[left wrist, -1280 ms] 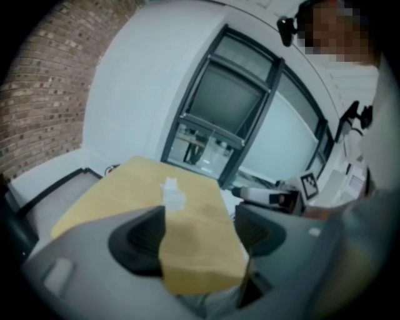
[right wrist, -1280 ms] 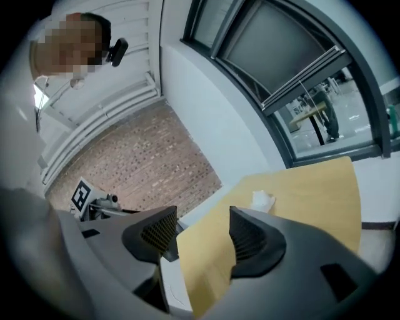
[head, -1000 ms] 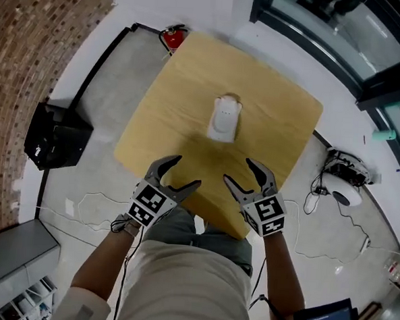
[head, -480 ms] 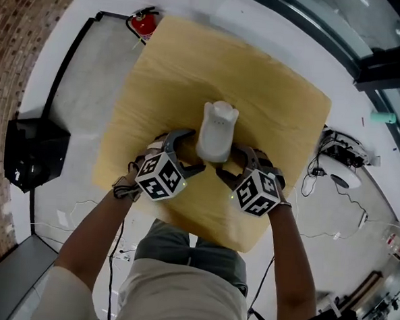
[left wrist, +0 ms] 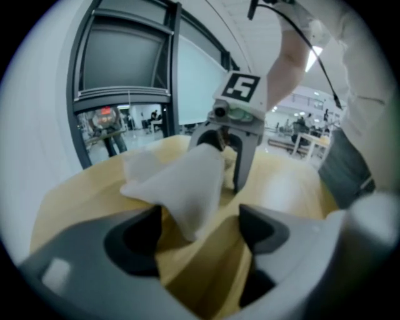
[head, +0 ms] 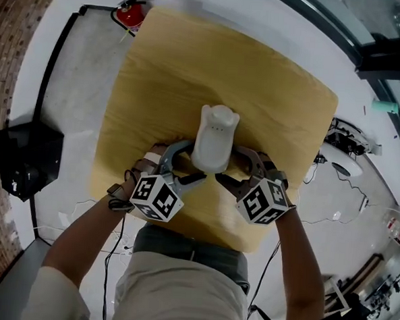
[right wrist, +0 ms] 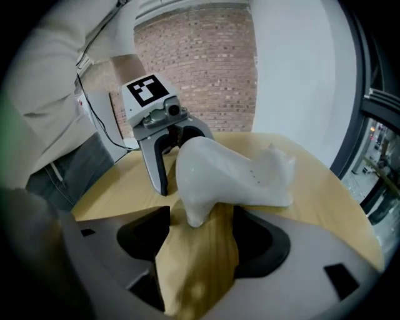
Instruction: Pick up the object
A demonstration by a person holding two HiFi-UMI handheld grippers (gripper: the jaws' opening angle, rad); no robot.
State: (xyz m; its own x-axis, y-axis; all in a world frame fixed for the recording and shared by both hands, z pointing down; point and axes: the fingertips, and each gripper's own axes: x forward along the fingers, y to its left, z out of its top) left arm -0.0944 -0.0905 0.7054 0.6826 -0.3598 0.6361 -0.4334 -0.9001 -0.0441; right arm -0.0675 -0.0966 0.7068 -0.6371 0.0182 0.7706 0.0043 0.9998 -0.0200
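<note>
A white, shoe-shaped object rests on the yellow wooden table. My left gripper is at its near left and my right gripper at its near right, the two facing each other. In the left gripper view the object's narrow end reaches between the jaws of the left gripper; they are closing a little, still apart from it on one side. In the right gripper view the heel-like tip hangs between the jaws of the right gripper, which are opening and not pressing it.
The table's near edge runs just behind both grippers, above the person's lap. On the floor are a red fire extinguisher at the far left corner, a black box at the left, and a white device with cables at the right.
Both grippers moved forward from the table's near edge to either side of the white object's near end. Over the last half second they barely shifted.
</note>
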